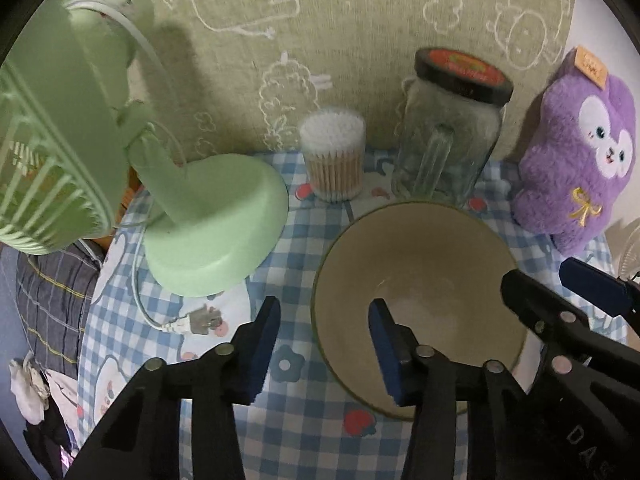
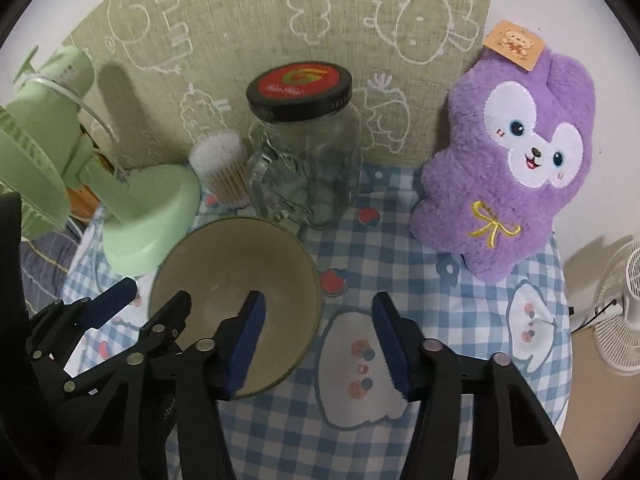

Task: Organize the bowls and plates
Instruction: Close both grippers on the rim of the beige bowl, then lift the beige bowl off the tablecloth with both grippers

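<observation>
A beige bowl (image 1: 432,264) (image 2: 232,260) with a dark green rim stands upright and empty on the blue checked tablecloth (image 1: 304,240). My left gripper (image 1: 324,350) is open and straddles the bowl's left rim, one blue pad inside and one outside, neither touching it. On the opposite rim my right gripper (image 2: 320,340) is likewise open, with its left pad inside the bowl and its right pad over the cloth. Each gripper also shows at the edge of the other's view: the right gripper (image 1: 552,284) and the left gripper (image 2: 152,300).
A green desk fan (image 1: 208,224) (image 2: 140,216) stands close to the bowl's left, its cord and plug (image 1: 192,320) on the cloth. Behind the bowl are a cotton swab tub (image 1: 334,156), a black-lidded glass jar (image 2: 304,152) and a purple plush toy (image 2: 508,160). A white floor fan (image 2: 616,304) is off the table's right edge.
</observation>
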